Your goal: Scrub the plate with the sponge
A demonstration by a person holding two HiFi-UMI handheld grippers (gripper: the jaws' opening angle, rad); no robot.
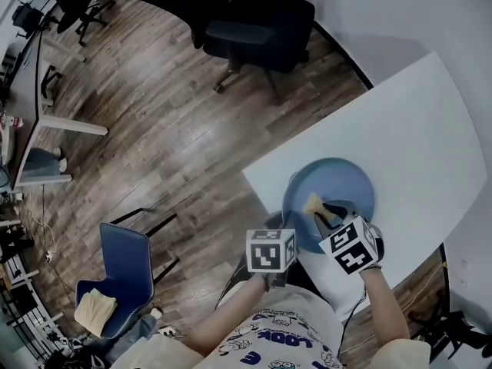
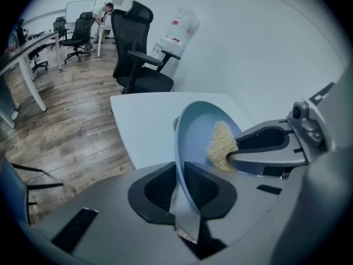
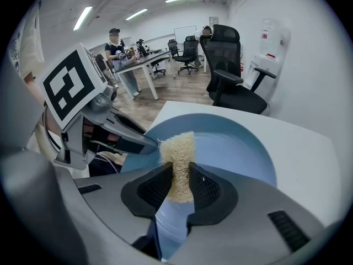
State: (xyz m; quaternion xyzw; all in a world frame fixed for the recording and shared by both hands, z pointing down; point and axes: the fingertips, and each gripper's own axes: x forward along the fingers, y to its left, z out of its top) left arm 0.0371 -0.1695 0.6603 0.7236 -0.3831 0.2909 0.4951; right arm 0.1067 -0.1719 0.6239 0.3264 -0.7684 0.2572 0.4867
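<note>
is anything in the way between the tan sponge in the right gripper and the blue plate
Nothing visible. The right gripper grips the fibrous tan sponge, whose tip sits against the round blue plate. The left gripper clamps only the plate's near rim.

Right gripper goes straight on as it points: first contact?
Likely the plate: the sponge held in the right gripper sticks out past its jaws toward the plate's blue face and would press there first. Whether it already touches is unclear.

Round blue plate (image 1: 338, 179) near edge of white table (image 1: 415, 129), tan fibrous sponge (image 1: 314, 204) upright on its inner surface
</note>
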